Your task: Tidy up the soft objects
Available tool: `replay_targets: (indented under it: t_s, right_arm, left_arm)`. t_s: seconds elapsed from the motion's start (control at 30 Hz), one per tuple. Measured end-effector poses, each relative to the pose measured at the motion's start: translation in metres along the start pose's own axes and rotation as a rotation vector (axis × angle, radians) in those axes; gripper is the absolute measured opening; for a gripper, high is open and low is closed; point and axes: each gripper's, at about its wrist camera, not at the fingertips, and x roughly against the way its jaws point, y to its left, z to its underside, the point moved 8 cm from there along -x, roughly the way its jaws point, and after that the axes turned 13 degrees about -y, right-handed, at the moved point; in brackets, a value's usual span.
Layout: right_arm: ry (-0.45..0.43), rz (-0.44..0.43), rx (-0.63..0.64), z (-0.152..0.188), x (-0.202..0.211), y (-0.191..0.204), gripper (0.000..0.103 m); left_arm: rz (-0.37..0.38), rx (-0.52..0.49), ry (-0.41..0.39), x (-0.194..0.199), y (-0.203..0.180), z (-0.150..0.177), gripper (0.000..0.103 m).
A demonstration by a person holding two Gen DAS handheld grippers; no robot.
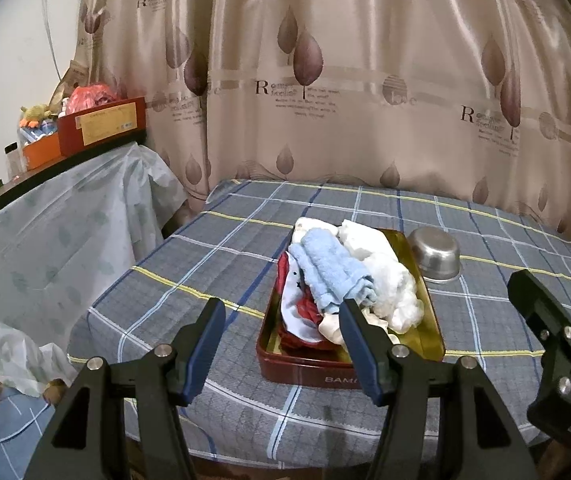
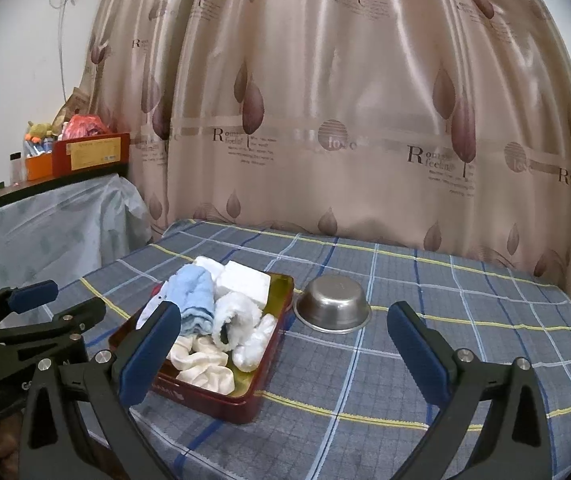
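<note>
A dark red tin tray [image 1: 305, 374] [image 2: 221, 400] with a gold inside sits on the plaid table. It holds a light blue towel [image 1: 333, 276] [image 2: 195, 304], white cloths [image 1: 389, 280] [image 2: 241, 316], white socks [image 2: 205, 364] and a red, white and blue cloth [image 1: 297, 304]. My left gripper [image 1: 281, 340] is open and empty, just in front of the tray's near left side. My right gripper [image 2: 285, 348] is open and empty, held above the table in front of the tray and bowl. The right gripper shows at the right edge of the left wrist view [image 1: 545, 304].
An upturned steel bowl [image 1: 437, 254] [image 2: 331, 308] stands right of the tray. A curtain [image 1: 345, 80] hangs behind the table. A covered side table with boxes [image 1: 97, 124] stands at the left. The table's near edge [image 1: 245, 456] is just below my grippers.
</note>
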Motion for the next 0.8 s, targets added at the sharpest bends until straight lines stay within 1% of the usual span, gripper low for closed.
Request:
replay_targets:
  t_s: [0.17,0.33,0.47,0.57,0.8]
  right_arm:
    - [-0.007,0.005,0.015,0.000,-0.001,0.000,0.103]
    - [0.002,0.000,0.012,0.003,-0.001,-0.001,0.103]
    - [0.012,0.006,0.017,0.004,-0.002,0.001,0.103]
    - [0.022,-0.001,0.017,0.006,-0.004,0.003,0.103]
    - [0.031,-0.011,0.026,0.008,-0.004,0.005,0.103]
  left_arm:
    - [0.009,-0.005,-0.010,0.003,-0.001,-0.002,0.061]
    - [-0.002,0.000,0.010,0.001,0.001,-0.001,0.061]
    - [-0.006,0.021,0.025,-0.001,0.005,0.001,0.061]
    - [-0.019,0.030,0.024,-0.002,0.007,0.001,0.061]
    - [-0.024,0.056,0.046,-0.006,0.012,0.003,0.061]
